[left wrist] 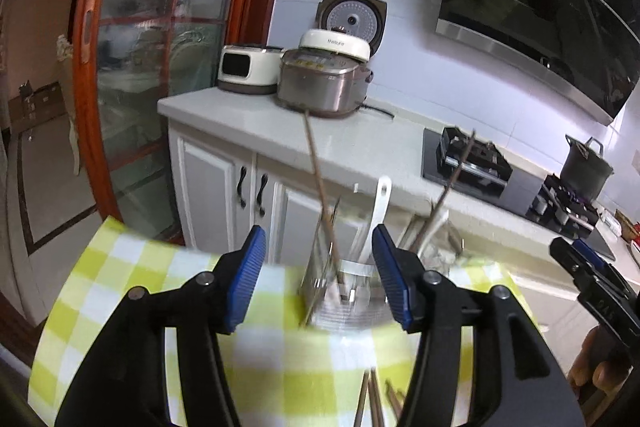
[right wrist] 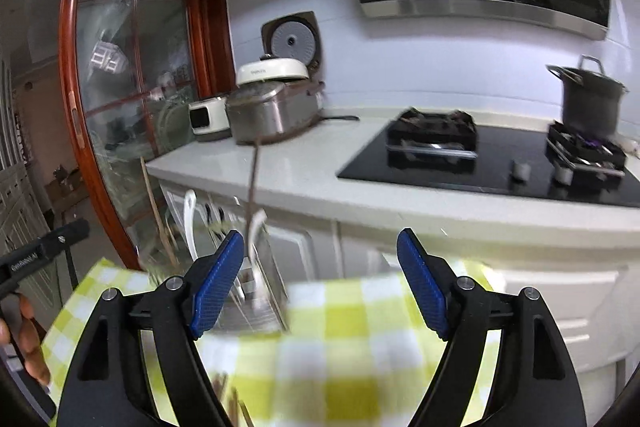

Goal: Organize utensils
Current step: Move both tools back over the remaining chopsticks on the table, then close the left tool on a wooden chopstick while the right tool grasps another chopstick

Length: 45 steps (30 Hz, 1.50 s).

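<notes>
Both wrist cameras look slightly downward from close above the checked table (left wrist: 132,291), facing the kitchen counter (left wrist: 360,143). Each view takes in the metal holder (left wrist: 344,291), rice cooker (right wrist: 272,111) and stove (right wrist: 492,163).

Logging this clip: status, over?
Left gripper and right gripper open, empty. Metal utensil holder already holds chopsticks; more lie on the checked cloth. Nothing obstructing.

Each hand carries the same tool: the left gripper (left wrist: 320,279) and the right gripper (right wrist: 320,283) have glossy black plastic arms with cut-out slots, round silver screws at the joints, and ribbed blue pads (left wrist: 244,279) on the fingers (white lettering on one black bar (right wrist: 28,261), too blurred to read).
</notes>
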Available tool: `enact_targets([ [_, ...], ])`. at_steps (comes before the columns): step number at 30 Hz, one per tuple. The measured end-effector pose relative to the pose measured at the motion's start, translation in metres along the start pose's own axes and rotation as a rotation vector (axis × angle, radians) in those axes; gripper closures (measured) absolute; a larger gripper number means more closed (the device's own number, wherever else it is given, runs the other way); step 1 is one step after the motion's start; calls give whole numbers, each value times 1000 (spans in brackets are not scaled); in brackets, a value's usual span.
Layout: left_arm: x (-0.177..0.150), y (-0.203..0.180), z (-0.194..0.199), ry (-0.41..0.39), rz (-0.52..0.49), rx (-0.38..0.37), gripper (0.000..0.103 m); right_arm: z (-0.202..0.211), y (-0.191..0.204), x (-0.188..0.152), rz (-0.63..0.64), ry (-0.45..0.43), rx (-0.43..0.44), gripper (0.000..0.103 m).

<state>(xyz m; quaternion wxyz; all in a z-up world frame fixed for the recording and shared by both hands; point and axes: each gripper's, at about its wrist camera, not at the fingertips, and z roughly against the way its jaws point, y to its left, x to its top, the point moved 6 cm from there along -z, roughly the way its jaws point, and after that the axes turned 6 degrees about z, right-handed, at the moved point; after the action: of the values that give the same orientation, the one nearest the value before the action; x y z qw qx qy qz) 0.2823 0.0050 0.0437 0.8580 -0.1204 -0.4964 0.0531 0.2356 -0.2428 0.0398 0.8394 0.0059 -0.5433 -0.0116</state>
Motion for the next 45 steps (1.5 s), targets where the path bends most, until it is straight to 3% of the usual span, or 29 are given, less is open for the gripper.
enact_targets([
  [5,-44,10,33,15,-9,34,47,34,-13,-42,9,34,-23,26],
  [8,-78,15,53,33,-38,63,39,49,-12,-68,41,74,-33,24],
  [14,-144,18,66,170,-39,46,39,64,-1,-132,53,243,43,21],
  [18,-175,10,63,247,-101,48,39,62,11,-174,82,372,78,21],
  [23,-201,6,46,358,-151,64,44,57,20,-193,108,448,92,21],
  [29,-214,-1,23,431,-192,64,54,50,24,-203,133,493,101,21],
  [45,-224,-26,-25,519,-314,83,68,36,26,-206,158,517,94,21],
])
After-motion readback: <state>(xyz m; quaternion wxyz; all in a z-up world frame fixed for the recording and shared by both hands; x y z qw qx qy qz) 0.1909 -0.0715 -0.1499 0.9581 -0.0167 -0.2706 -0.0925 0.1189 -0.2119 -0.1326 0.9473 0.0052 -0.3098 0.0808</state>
